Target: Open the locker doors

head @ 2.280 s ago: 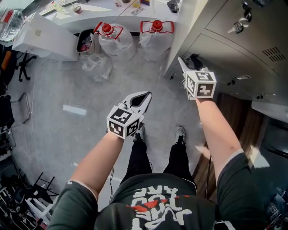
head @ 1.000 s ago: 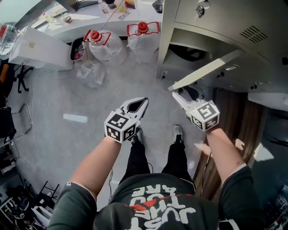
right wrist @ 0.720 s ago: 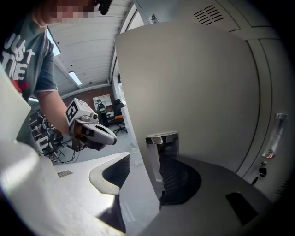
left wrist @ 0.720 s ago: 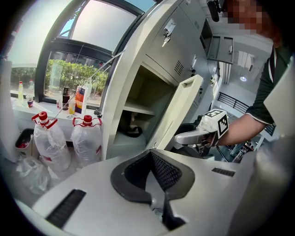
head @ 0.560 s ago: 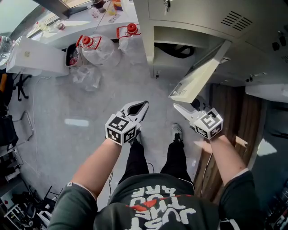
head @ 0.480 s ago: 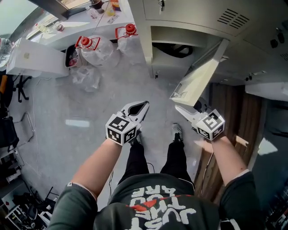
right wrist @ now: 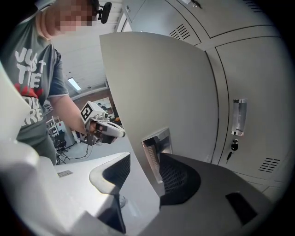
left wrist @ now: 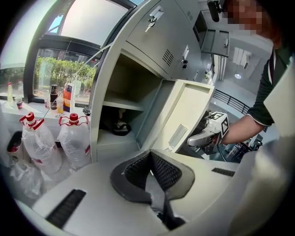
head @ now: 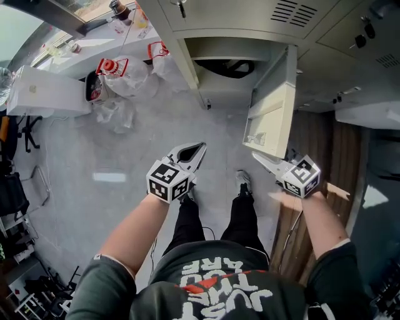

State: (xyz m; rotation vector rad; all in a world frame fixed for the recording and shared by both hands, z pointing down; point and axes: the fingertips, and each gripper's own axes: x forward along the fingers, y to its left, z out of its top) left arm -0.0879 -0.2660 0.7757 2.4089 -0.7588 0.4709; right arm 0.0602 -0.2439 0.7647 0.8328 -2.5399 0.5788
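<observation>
The grey locker door (head: 270, 109) stands swung out from its open compartment (head: 231, 53), which holds a dark thing (head: 234, 67) on its floor. My right gripper (head: 256, 156) is at the door's free edge, low on the door. In the right gripper view the door (right wrist: 161, 87) has its edge between the jaws of my right gripper (right wrist: 144, 159), next to the recessed handle (right wrist: 156, 146), with a gap on the left side. My left gripper (head: 201, 147) hangs over the floor, left of the door, jaw tips together and empty. The left gripper view shows my left gripper (left wrist: 150, 154) and the open door (left wrist: 184, 120).
Closed locker doors surround the open one; one above has a key (head: 181, 7), and one beside has a handle (right wrist: 239, 115). Water jugs (head: 115, 72) and a white box (head: 44, 94) stand at left. The person's feet (head: 242, 181) are below the door.
The locker door has swung from shut to wide open. My right gripper came back toward the person with the door's edge. My left gripper stayed put.
</observation>
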